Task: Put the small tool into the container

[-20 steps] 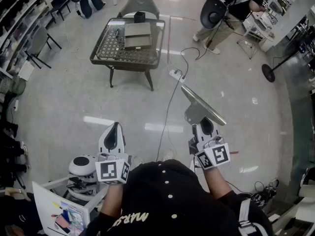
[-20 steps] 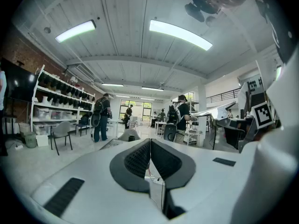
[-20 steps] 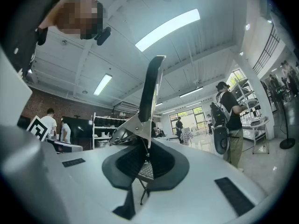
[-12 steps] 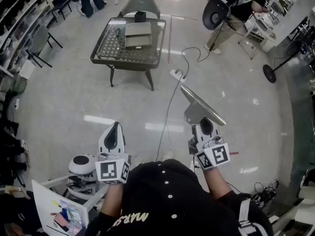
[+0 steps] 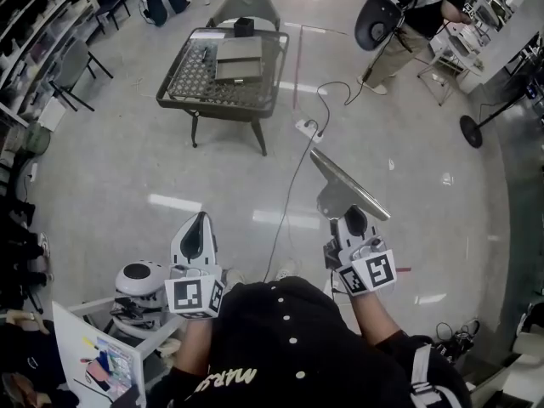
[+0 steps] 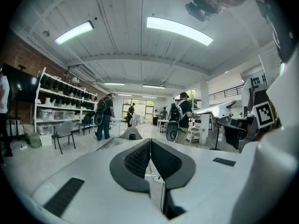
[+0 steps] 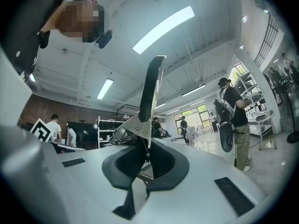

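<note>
My right gripper (image 5: 355, 220) is shut on a flat metal tool (image 5: 348, 185), a scraper-like blade that sticks out ahead of the jaws over the floor. In the right gripper view the tool (image 7: 151, 90) stands edge-on above the pads, its metal base clamped between them. My left gripper (image 5: 198, 224) is shut and holds nothing, and its pads (image 6: 140, 158) meet in the left gripper view. Far ahead stands a low mesh-topped table (image 5: 197, 82) carrying a grey box (image 5: 238, 59) and a small black cup (image 5: 244, 27). Both grippers are well short of the table.
A power strip (image 5: 307, 129) with a cable trailing toward me lies on the glossy floor. A grey chair (image 5: 243, 5) stands behind the table, with more chairs (image 5: 68, 68) at the left. A white stand (image 5: 138, 289) is beside my left gripper. A person (image 5: 414, 11) stands at the back right.
Both grippers keep the same pose and the tool stays clamped. The view has drifted slightly, and the person at the back right has shifted a little.
</note>
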Motion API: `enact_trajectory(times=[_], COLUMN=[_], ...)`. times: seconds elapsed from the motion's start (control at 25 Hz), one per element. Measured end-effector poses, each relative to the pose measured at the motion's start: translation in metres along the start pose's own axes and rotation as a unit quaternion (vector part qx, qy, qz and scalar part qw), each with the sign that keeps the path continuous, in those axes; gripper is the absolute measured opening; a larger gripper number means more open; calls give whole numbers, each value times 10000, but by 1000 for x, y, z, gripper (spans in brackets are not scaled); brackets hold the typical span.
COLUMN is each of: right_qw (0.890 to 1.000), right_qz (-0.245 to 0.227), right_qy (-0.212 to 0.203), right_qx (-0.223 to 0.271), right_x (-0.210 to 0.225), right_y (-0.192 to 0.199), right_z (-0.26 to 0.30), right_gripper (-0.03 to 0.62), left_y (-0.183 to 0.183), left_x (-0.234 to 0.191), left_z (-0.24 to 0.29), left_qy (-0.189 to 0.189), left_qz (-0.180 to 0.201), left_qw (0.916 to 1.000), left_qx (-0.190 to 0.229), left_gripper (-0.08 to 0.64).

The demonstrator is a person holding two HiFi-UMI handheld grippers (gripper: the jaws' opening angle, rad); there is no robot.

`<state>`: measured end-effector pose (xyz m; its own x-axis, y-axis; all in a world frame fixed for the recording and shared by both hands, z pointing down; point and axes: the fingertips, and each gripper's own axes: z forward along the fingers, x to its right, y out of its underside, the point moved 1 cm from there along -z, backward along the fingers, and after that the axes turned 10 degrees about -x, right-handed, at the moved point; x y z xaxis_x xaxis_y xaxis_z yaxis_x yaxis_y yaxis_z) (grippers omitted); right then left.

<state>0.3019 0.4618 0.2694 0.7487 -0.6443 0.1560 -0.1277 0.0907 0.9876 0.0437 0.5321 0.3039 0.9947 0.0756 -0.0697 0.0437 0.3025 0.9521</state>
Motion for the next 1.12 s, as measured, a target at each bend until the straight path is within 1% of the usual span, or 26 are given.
enact_trajectory(times=[0.16,0.28,0.48,0.64,0.84,1.0,1.12], right_qw=[10000,9999,9999,9999,9998,9996,9997], right_qz=[66,62,66,57,175,141,98], right_qy=[-48,-100,-133,-129,-106,-144,-124], right_qx=[-7,10,1,-7,-61,-185,-175], right_x=[22,39,60,64,70,68,65], right_y=[-1,-2,-4,-5,-1,6,8], right_z=[-7,-12,-14,-13,-3,15,33], right_gripper=[28,28,27,28,28,28,28], left_y=[-3,-8,-14,-11,-12,-10,-10], left_x=[22,37,54,51,41,30,16], left_z=[7,12,17,16,22,33,43], left_qy=[-75,-154,-235,-297,-431,-416,-388], left_qz=[-79,-178,-175,-135,-72,-125,-140], left_qw=[9999,9997,9994,9994,9990,9991,9991], left_qx=[0,97,166,89,21,-9,-7], left_gripper=[26,26,26,26,26,26,26])
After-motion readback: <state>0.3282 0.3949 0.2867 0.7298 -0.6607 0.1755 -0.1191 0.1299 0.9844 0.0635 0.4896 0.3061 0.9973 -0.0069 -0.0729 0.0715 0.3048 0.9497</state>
